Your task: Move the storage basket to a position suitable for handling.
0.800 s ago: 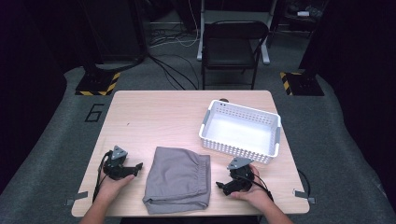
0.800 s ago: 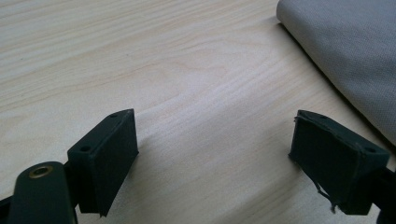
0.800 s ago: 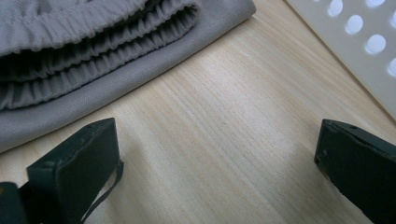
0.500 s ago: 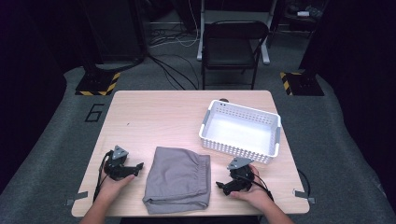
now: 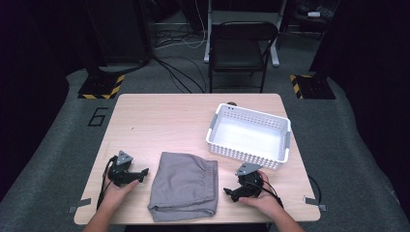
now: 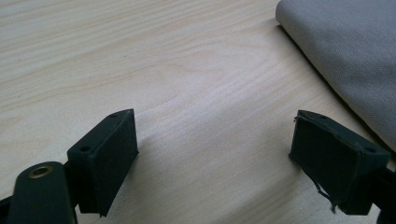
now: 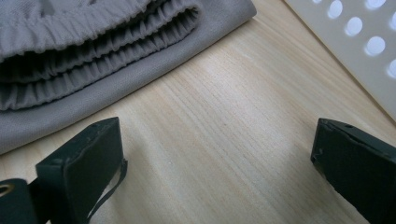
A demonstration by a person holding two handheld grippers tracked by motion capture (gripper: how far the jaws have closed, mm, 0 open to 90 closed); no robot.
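Left gripper (image 5: 140, 173) jaws wide apart, empty, right gripper (image 5: 228, 192) likewise, folded grey garment (image 5: 185, 183) between them, untouched, floor marked "6" (image 5: 98, 116)

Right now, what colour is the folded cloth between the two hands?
Plain grey; the folded cloth shows best in the high view.

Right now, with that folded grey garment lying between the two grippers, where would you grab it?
Probably at the elastic waistband edge of the folded grey garment, coming in low from the right with the right gripper. There the gathered layers stack into a thick lip above the table, and the open jaws already face it. The left gripper faces a thinner, smooth edge.
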